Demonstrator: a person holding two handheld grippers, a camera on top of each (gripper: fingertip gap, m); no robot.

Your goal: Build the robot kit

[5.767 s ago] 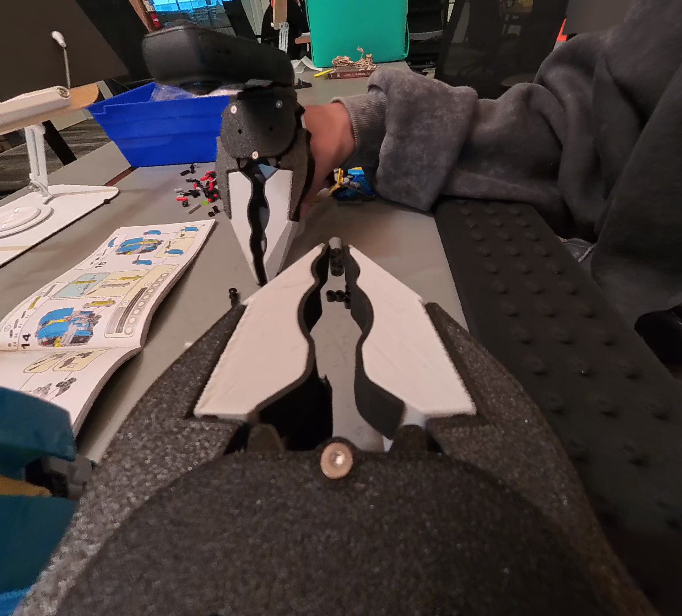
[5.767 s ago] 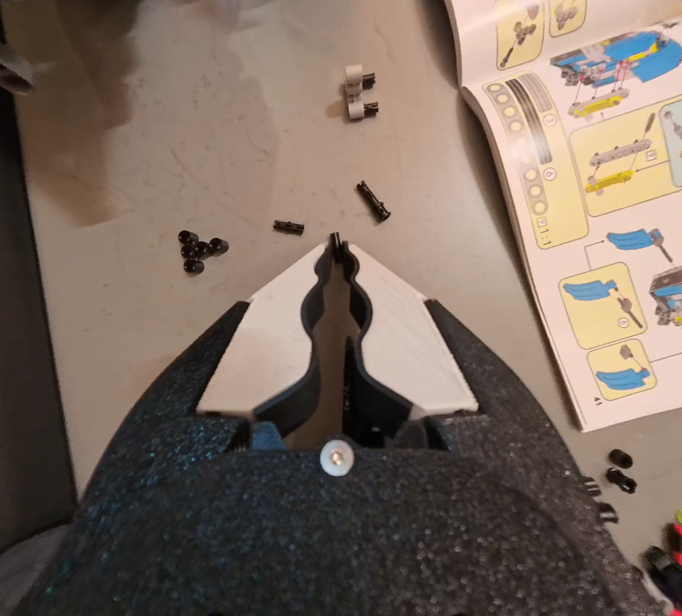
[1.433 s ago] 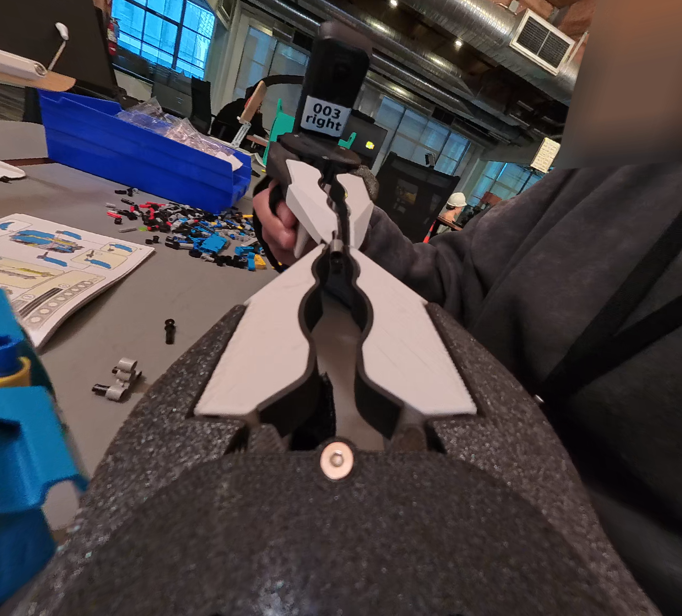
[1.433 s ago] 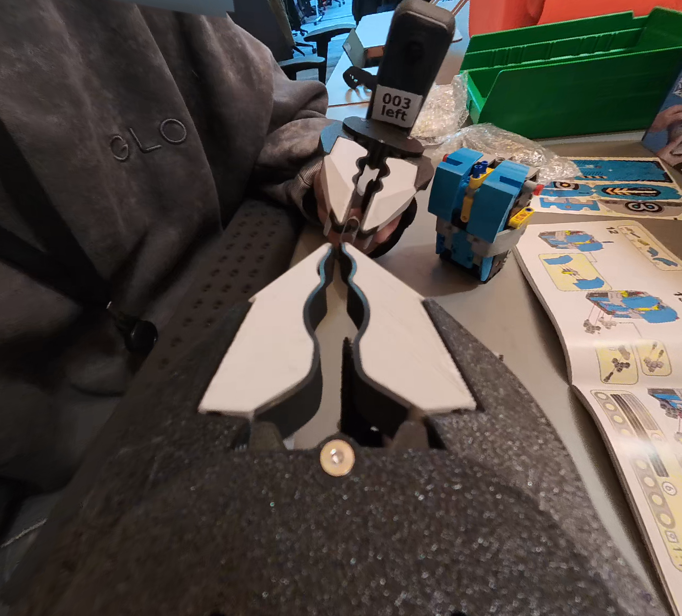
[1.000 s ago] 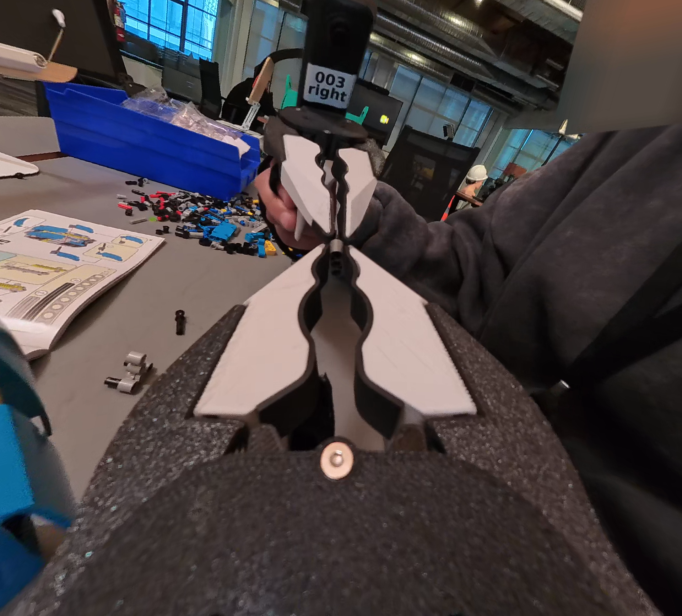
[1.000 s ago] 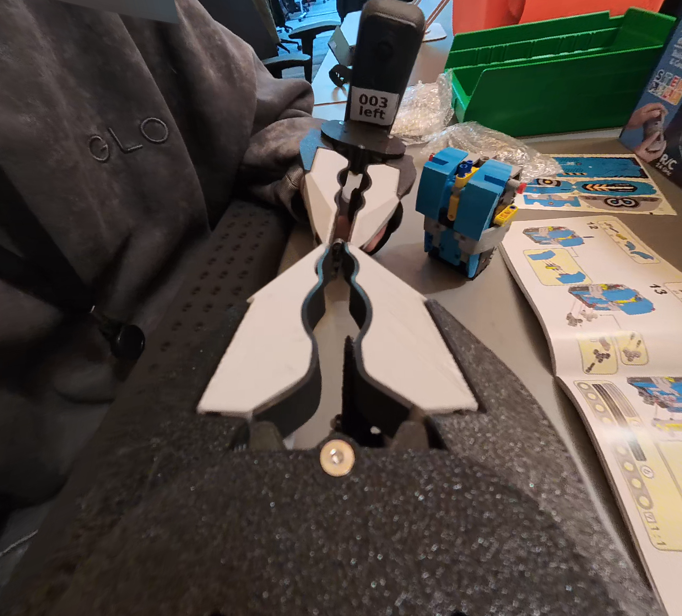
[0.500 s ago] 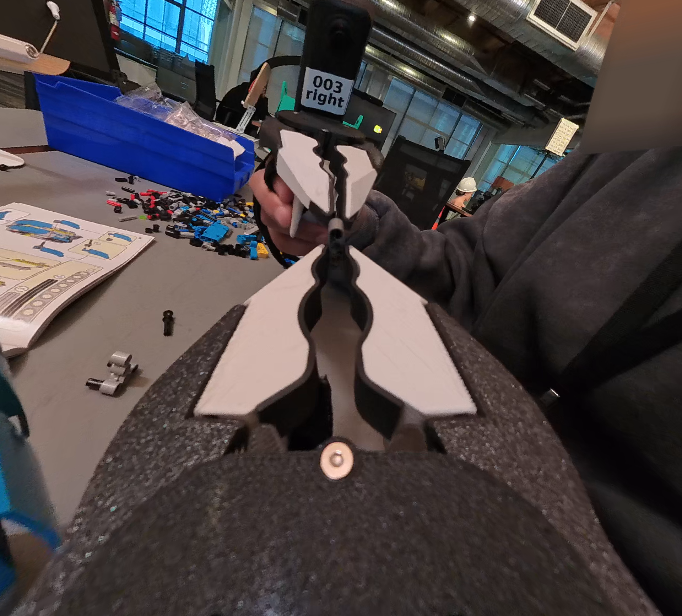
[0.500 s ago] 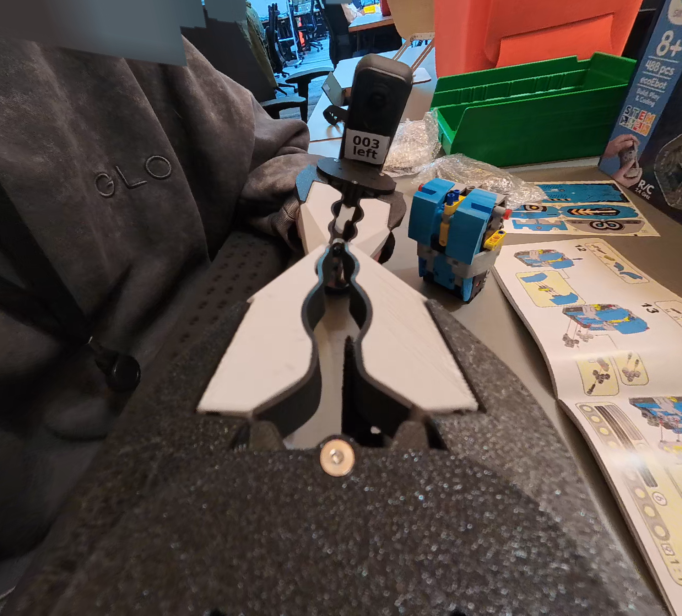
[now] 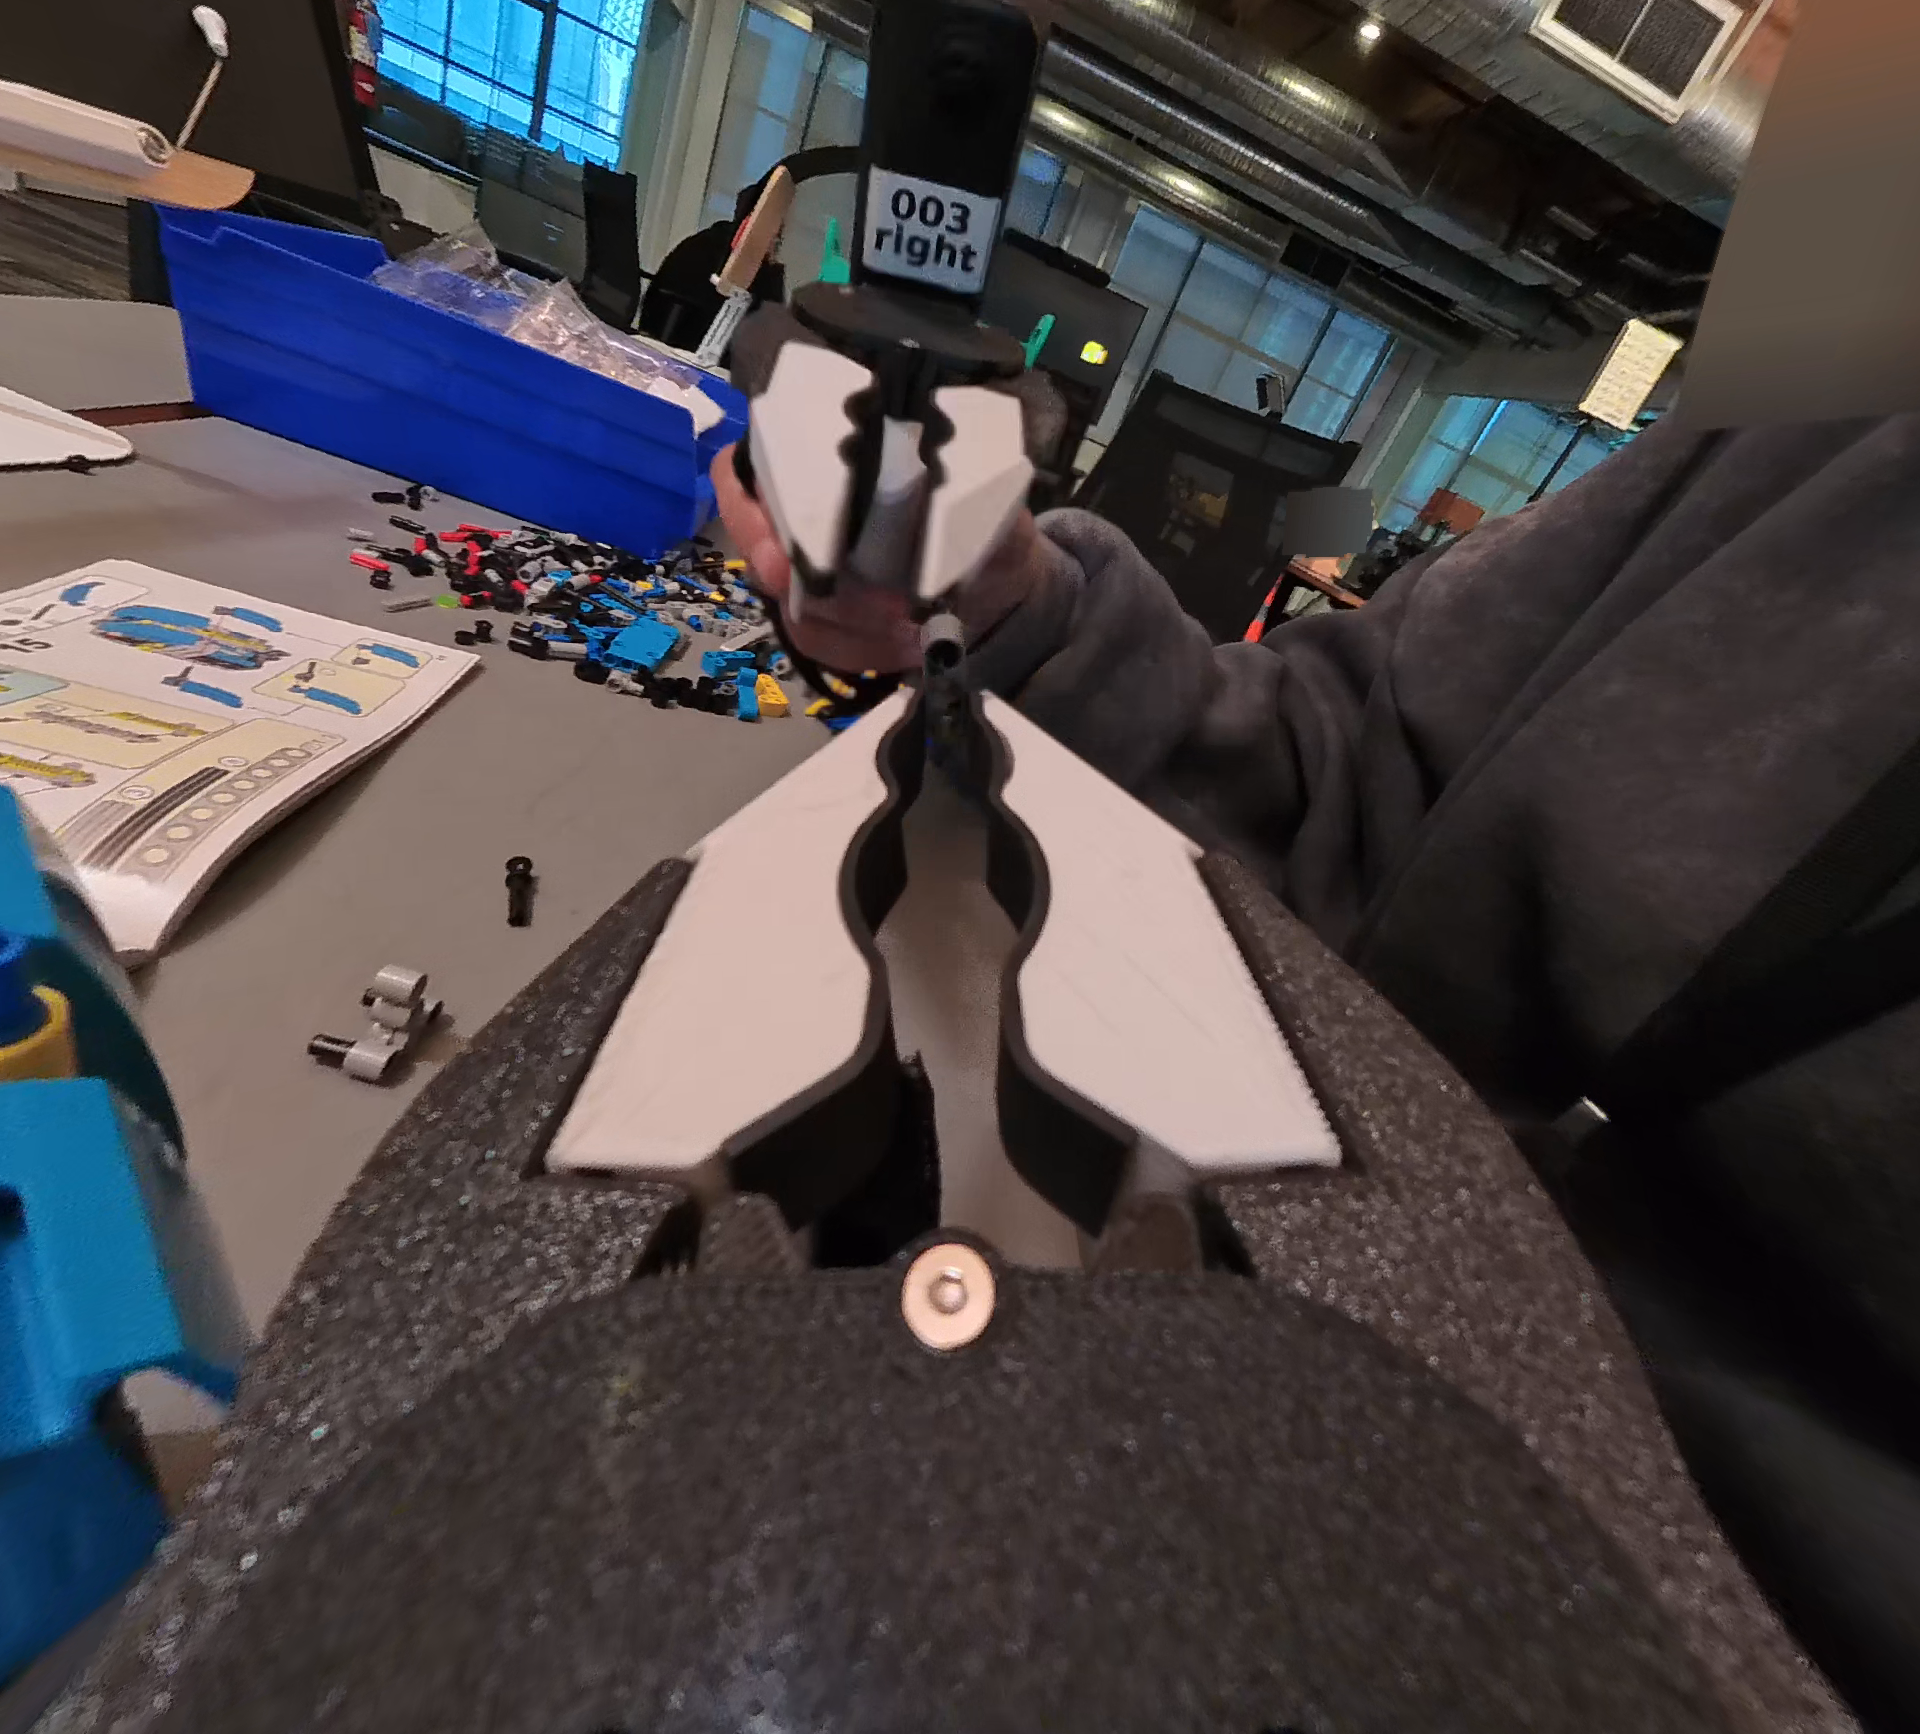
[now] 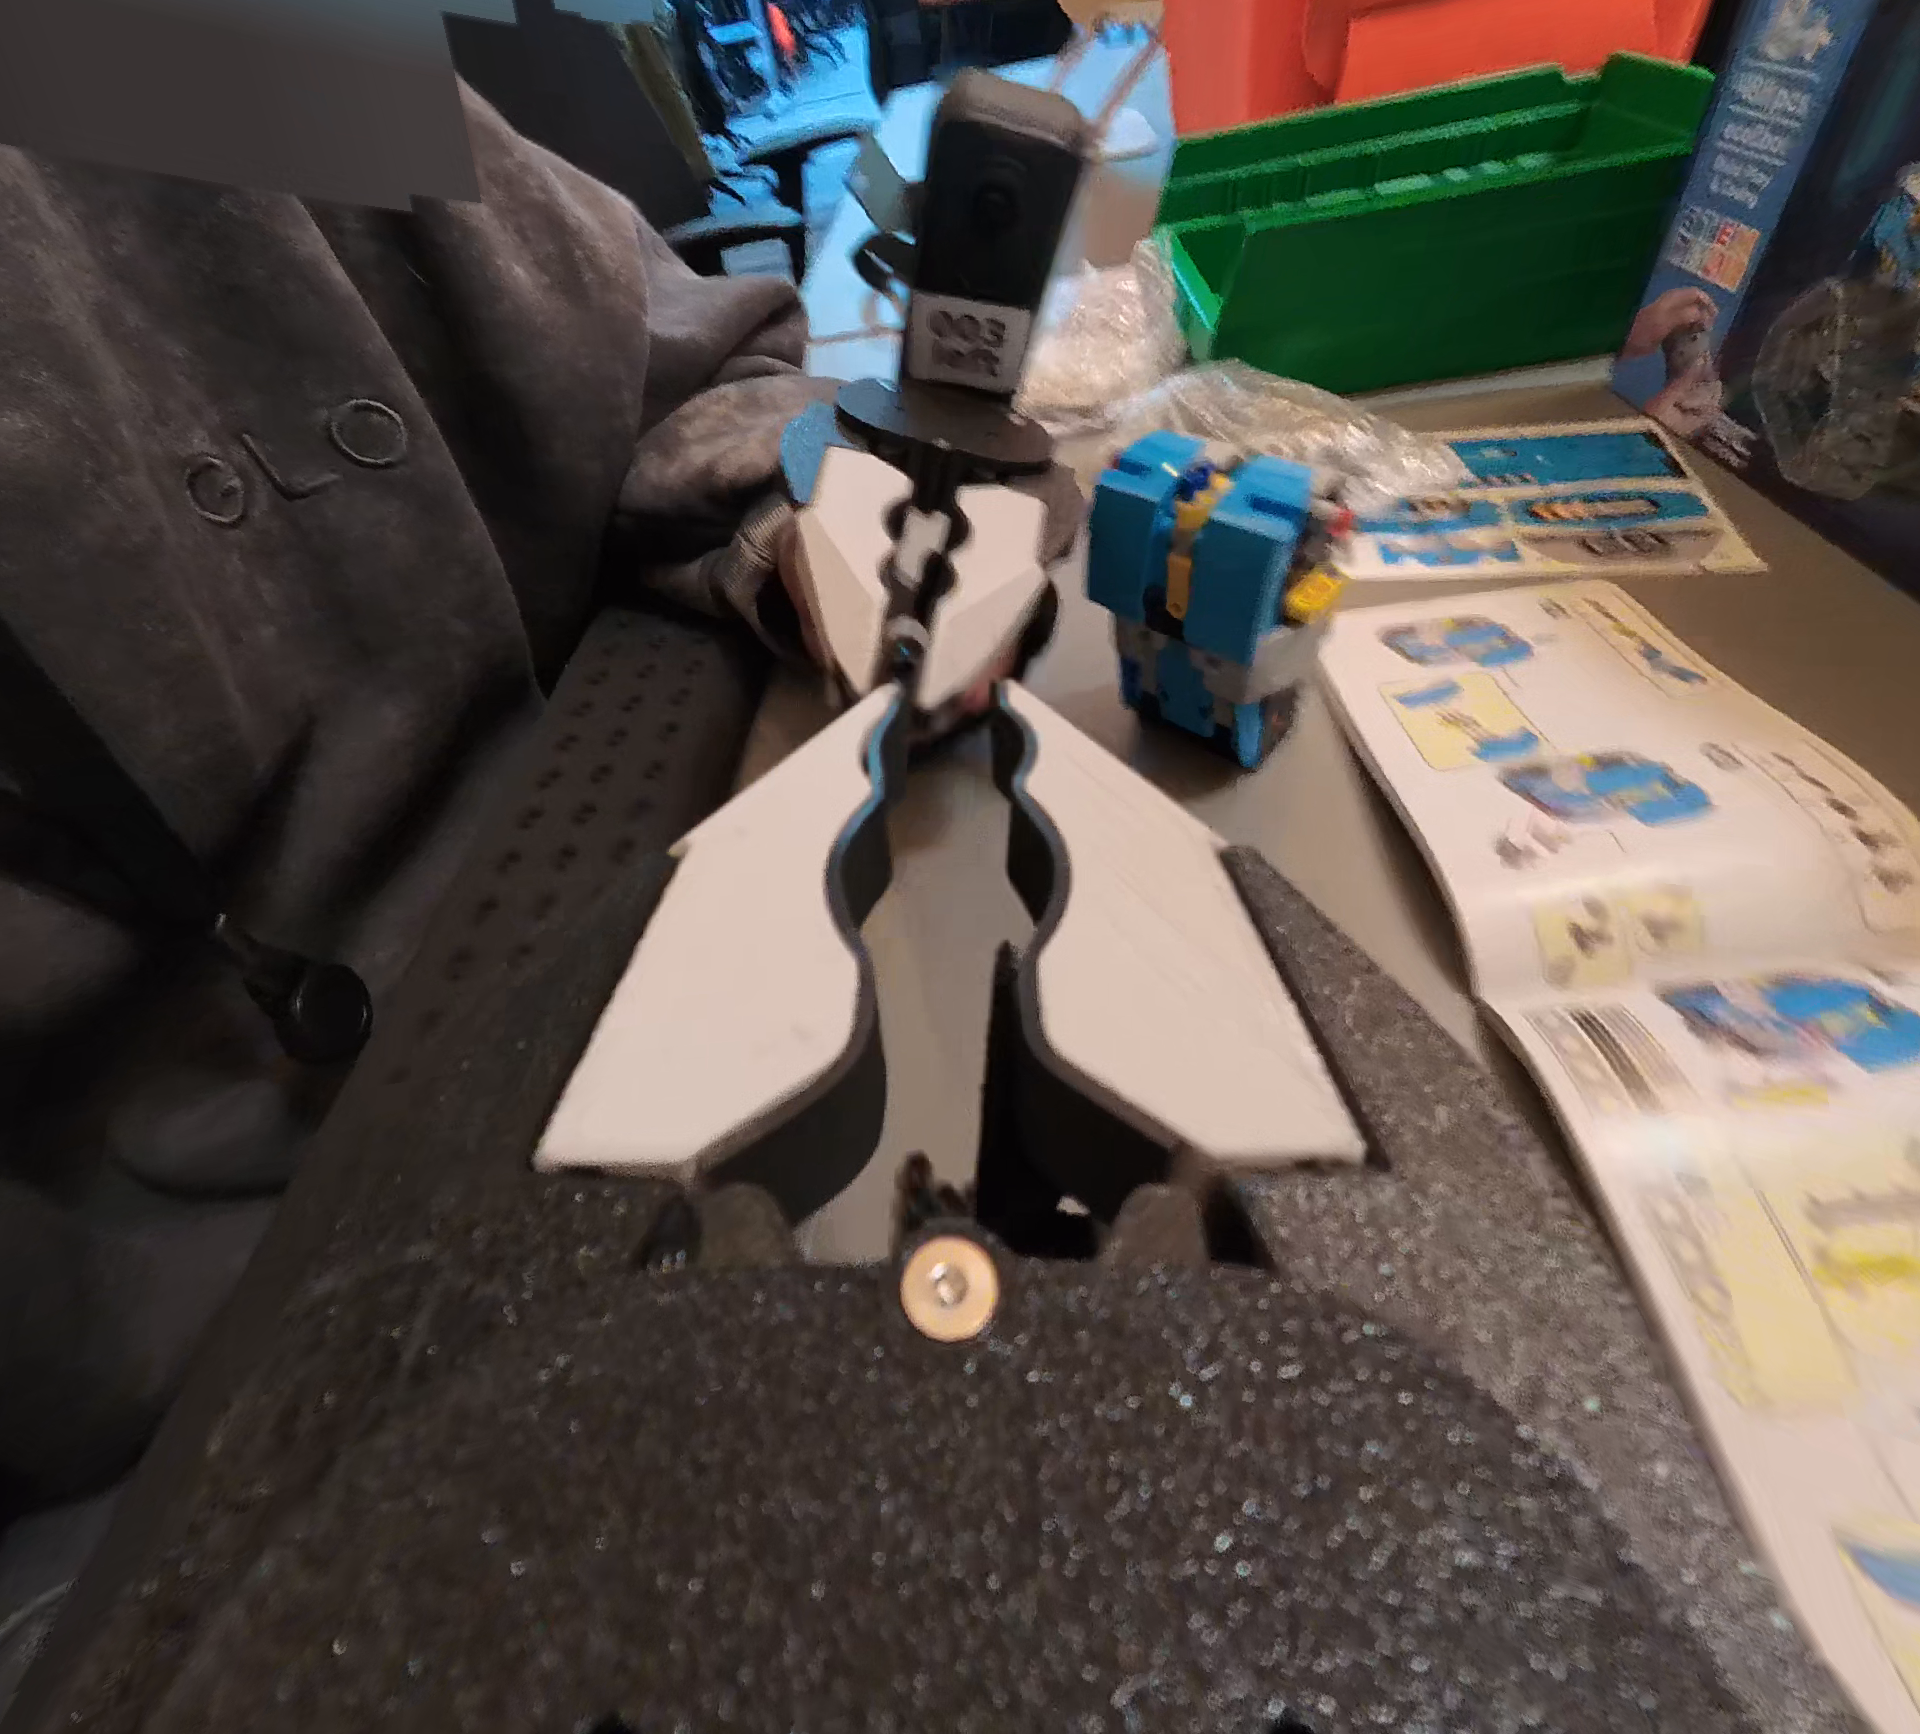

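My left gripper (image 9: 942, 705) is shut on a small grey connector piece (image 9: 942, 640) that sticks out past its tips, held above the grey table (image 9: 582, 791). It also shows in the right wrist view (image 10: 902, 676), tips toward me. My right gripper (image 10: 945, 697) is open and empty, its tips just in front of the left gripper's tips. In the left wrist view the right gripper (image 9: 868, 588) faces me with its fingers apart, just above the held piece. A hand (image 9: 831, 635) holds it.
A blue brick model (image 10: 1195, 583) stands beside the left gripper. An open instruction booklet (image 10: 1662, 853) lies on the table. A grey connector with pins (image 9: 379, 1024) and a black pin (image 9: 516, 884) lie loose. A pile of small pieces (image 9: 623, 604) sits before a blue bin (image 9: 416, 365). A green bin (image 10: 1434, 250) stands behind.
Both grippers rose from the table and met tip to tip. My right gripper, shut on a black pin before, has now opened and drawn back slightly. The left stays shut on the grey piece.
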